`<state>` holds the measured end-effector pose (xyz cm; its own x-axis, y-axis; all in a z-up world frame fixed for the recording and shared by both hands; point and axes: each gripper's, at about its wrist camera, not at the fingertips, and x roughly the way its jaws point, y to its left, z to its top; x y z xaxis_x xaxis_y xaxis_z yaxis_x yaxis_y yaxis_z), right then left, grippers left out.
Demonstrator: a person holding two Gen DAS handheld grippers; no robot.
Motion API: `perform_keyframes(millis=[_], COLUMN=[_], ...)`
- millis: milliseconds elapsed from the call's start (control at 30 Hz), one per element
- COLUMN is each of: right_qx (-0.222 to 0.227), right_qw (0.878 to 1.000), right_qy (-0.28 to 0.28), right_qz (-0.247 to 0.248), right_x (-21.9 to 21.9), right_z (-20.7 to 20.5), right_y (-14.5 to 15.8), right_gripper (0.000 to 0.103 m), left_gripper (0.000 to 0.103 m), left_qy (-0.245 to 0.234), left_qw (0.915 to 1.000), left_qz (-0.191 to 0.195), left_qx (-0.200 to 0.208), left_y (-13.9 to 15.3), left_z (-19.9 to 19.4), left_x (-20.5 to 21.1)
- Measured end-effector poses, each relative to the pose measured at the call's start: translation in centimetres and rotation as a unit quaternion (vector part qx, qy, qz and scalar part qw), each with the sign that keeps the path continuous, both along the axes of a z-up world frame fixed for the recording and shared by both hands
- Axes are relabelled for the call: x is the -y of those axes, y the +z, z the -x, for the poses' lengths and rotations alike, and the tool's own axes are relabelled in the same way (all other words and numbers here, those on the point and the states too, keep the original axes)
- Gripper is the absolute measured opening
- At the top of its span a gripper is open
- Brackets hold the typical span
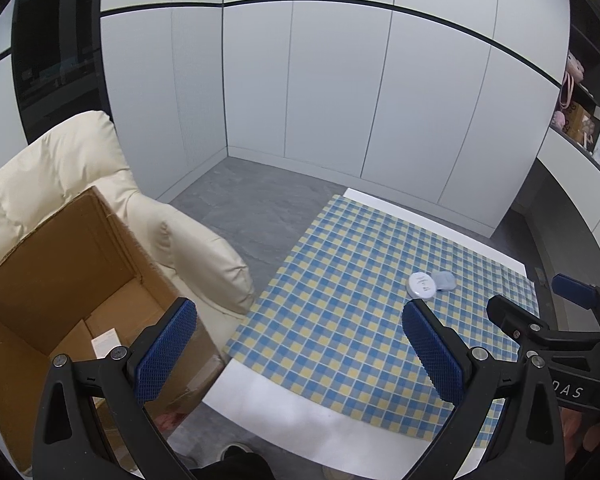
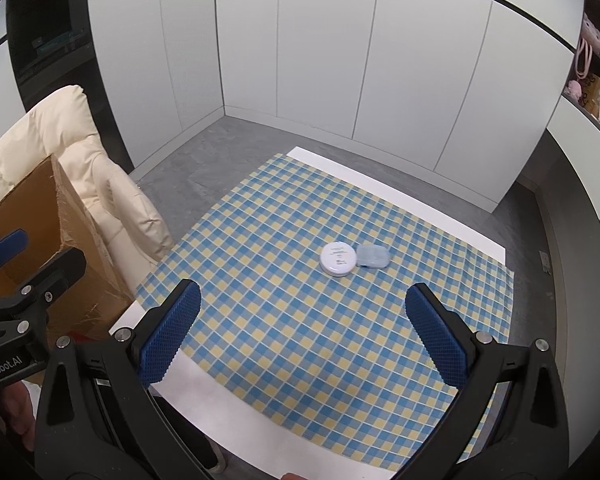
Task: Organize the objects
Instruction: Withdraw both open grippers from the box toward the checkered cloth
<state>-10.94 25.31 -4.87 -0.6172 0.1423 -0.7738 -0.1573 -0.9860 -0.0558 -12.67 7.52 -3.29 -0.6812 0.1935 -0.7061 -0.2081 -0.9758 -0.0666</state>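
round white case label unreadable; gripper reads "genrobot.ai".

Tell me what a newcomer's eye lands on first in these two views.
First, the blue-and-yellow checked cloth covering most of the white table, with a round white tin touching a pale blue case near its middle. Next, the open cardboard box on the cream armchair left of the table. Both grippers, left and right, hang open and empty.
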Motion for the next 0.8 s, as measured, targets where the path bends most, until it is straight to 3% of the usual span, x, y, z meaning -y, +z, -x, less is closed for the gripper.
perform_keyframes(millis=[800], right_qx=[0.000], right_qw=[0.998], right_qy=[-0.068], right_qz=[0.000], right_x=[-7.5], right_z=[-3.6], right_y=[0.0], right_gripper=[0.103], left_gripper=[0.103], left_qy=[-0.071], left_qw=[0.9975], left_qz=[0.002], left_qx=[0.000], left_y=[-0.2], left_z=[-0.7], left_x=[-7.3])
